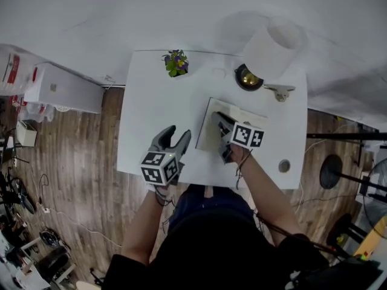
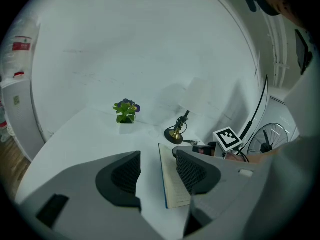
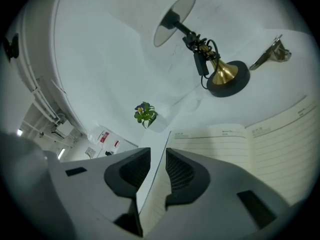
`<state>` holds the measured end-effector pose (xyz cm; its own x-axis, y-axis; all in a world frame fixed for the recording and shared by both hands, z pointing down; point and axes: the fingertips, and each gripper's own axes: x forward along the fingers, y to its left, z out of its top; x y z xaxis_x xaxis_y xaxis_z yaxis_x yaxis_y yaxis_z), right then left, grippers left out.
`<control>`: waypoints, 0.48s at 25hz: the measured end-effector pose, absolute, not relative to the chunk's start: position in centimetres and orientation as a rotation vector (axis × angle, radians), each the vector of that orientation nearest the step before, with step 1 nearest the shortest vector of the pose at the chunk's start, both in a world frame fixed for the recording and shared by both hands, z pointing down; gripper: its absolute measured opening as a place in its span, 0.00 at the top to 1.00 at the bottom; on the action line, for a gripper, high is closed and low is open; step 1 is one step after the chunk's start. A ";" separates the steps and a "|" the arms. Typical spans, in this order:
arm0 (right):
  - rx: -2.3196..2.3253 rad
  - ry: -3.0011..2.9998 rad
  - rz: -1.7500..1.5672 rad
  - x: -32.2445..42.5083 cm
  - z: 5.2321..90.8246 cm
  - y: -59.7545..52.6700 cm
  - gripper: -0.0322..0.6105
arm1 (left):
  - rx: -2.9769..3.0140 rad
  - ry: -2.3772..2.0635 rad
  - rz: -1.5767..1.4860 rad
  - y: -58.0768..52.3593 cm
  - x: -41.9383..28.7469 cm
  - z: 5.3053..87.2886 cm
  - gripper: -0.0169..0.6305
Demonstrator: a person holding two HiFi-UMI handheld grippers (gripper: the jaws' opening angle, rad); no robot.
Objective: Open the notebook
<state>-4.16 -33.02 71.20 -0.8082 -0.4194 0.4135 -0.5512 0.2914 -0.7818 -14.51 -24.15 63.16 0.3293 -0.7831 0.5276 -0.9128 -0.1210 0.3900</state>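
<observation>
The notebook (image 1: 208,128) lies open on the white table (image 1: 148,113), its lined pages (image 3: 240,144) facing up. My right gripper (image 1: 221,135) hovers low over its left page. In the right gripper view the notebook's left edge runs through the gap of that gripper (image 3: 157,171), and the pads stand apart from the edge without pressing it. My left gripper (image 1: 174,136) is open over bare table just left of the notebook (image 2: 172,181). Nothing is between the fingers of the left gripper (image 2: 157,171).
A desk lamp (image 1: 272,47) with a brass base (image 3: 222,74) stands behind the notebook. A metal clip (image 1: 279,90) lies to the lamp's right. A small potted plant (image 1: 176,62) sits at the table's far edge, and a small round disc (image 1: 284,165) at the near right. Wooden floor surrounds the table.
</observation>
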 end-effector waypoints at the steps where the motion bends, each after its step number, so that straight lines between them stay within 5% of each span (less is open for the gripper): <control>1: 0.905 -2.409 1.543 -4.7 71.7 -32.9 0.79 | 1.929 -1.493 0.252 -24.2 -14.9 63.4 0.63; 12: 0.892 -2.320 1.506 -6.6 76.9 -32.7 0.78 | 1.917 -1.513 0.254 -25.8 -17.5 64.4 0.63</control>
